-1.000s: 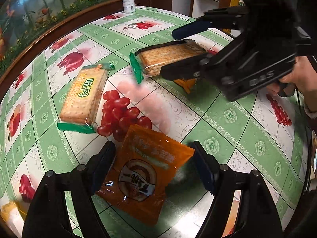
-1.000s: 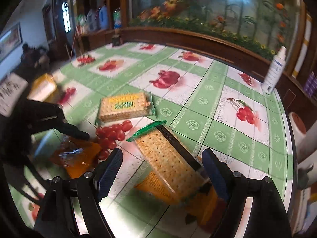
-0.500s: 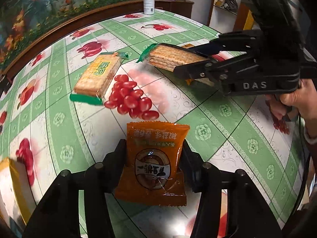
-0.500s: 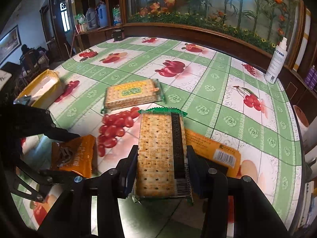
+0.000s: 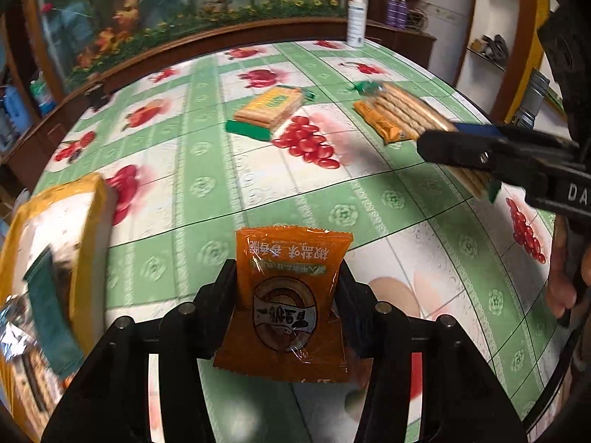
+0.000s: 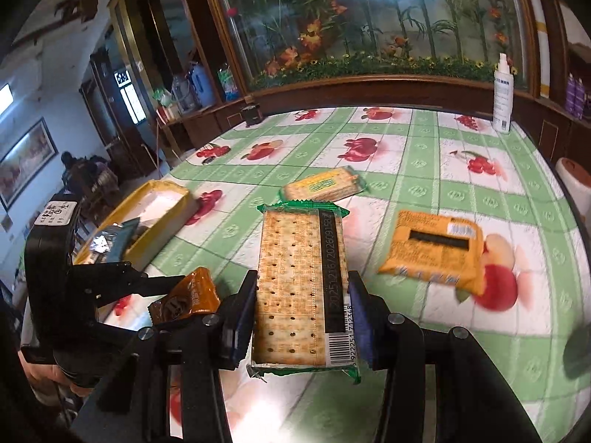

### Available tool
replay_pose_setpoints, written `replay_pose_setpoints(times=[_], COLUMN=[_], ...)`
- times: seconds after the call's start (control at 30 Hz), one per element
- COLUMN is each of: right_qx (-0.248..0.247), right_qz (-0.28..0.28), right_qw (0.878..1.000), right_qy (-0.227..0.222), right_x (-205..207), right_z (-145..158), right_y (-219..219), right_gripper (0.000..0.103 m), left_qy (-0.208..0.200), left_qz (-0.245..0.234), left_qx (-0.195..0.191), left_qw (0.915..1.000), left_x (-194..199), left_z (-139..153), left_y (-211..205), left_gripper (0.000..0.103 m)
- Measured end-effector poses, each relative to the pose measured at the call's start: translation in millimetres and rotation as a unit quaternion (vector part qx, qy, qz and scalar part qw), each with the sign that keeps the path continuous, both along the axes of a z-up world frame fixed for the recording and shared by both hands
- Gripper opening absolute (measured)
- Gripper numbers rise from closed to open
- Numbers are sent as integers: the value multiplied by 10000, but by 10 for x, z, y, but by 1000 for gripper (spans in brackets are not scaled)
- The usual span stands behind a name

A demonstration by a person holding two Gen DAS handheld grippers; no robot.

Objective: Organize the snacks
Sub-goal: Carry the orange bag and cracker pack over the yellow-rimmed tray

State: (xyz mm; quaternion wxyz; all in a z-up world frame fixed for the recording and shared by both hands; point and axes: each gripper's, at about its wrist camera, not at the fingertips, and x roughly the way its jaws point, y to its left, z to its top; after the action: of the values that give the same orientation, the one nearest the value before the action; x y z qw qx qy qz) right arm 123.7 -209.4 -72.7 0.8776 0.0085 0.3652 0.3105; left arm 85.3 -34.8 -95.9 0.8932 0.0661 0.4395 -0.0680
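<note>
My left gripper (image 5: 286,295) is shut on an orange snack packet (image 5: 288,295) and holds it above the table; the packet also shows in the right wrist view (image 6: 188,295). My right gripper (image 6: 301,295) is shut on a long cracker pack with green ends (image 6: 301,280), lifted off the table; it also shows in the left wrist view (image 5: 410,114). A yellow box (image 5: 88,243) holding some wrapped snacks stands at the left, also seen in the right wrist view (image 6: 162,217).
A second cracker pack (image 5: 269,109) lies mid-table, also in the right wrist view (image 6: 325,184). An orange biscuit pack (image 6: 432,251) lies to the right. A white spray bottle (image 6: 502,92) stands at the far edge. A wooden ledge rims the table.
Both grippers closed on their packs and lifted them. The left gripper swung left, bringing the yellow box into view. The right gripper carried the crackers up and left, uncovering the orange biscuit pack.
</note>
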Motion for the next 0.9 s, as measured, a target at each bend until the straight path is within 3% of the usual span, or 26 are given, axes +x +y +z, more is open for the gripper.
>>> replay_pose_setpoints(times=[0.2, 0.57, 0.9], right_qx=[472, 685, 608], right_qz=[39, 276, 554], right_qw=[9986, 9957, 9953], right_qy=[238, 562, 519], right_x=[-297, -611, -763], right_z=[-99, -289, -239], right_y=[102, 371, 634], right_gripper=[47, 47, 47], left_qy=[-270, -515, -664], left_qz=[619, 1203, 1583], left_qx=[221, 446, 473], left_qw=[9975, 9904, 9840], left_x=[-229, -556, -677], left_z=[115, 227, 307], left_y=[202, 545, 823], left_gripper=[49, 49, 49])
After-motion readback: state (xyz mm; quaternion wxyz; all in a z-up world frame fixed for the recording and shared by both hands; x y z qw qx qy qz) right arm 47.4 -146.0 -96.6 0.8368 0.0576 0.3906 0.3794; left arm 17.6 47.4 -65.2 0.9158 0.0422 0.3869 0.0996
